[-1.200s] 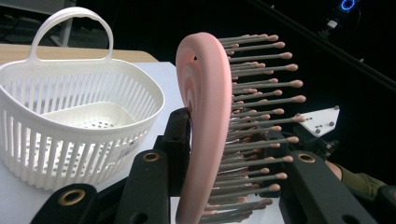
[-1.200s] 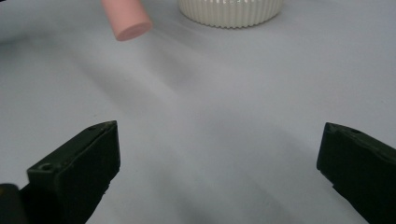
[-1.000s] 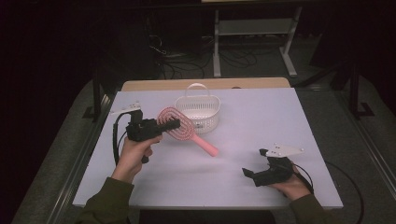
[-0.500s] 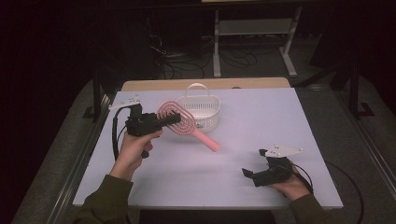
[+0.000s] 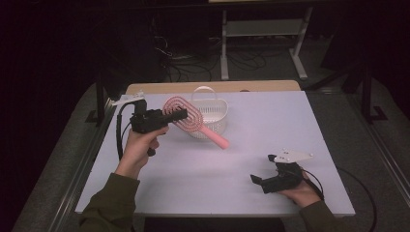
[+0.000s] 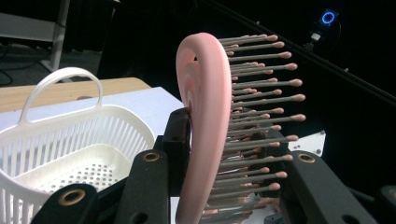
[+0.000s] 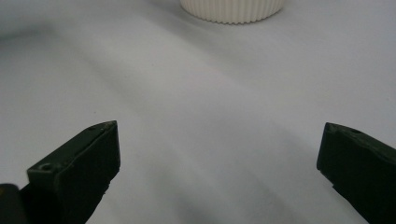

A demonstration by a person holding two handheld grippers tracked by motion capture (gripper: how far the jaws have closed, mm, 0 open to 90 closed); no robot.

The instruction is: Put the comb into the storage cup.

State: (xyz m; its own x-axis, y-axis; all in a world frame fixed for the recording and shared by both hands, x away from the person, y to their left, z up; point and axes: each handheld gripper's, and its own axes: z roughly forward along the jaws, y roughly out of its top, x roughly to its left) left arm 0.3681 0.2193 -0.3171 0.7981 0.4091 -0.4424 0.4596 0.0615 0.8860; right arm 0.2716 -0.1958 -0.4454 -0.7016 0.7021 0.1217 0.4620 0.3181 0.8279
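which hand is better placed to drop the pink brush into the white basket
Left. The left gripper is already shut on the pink hairbrush, held right beside the white basket. The right gripper rests open and empty near the table's front edge.

Pink hairbrush (image 6: 205, 130) smooth semi-gloss plastic; white basket (image 6: 70, 154) ribbed perforated plastic; table (image 5: 270, 130) matt white

Pink hairbrush (image 5: 186, 117), white slotted basket (image 5: 212, 113), black tongs (image 5: 180, 115)

A white counter (image 5: 290, 125) stands in a dark room. Behind it are a wooden board (image 5: 212, 87), a grey metal rack (image 5: 263, 29) and loose cables (image 5: 179, 60) on the floor.
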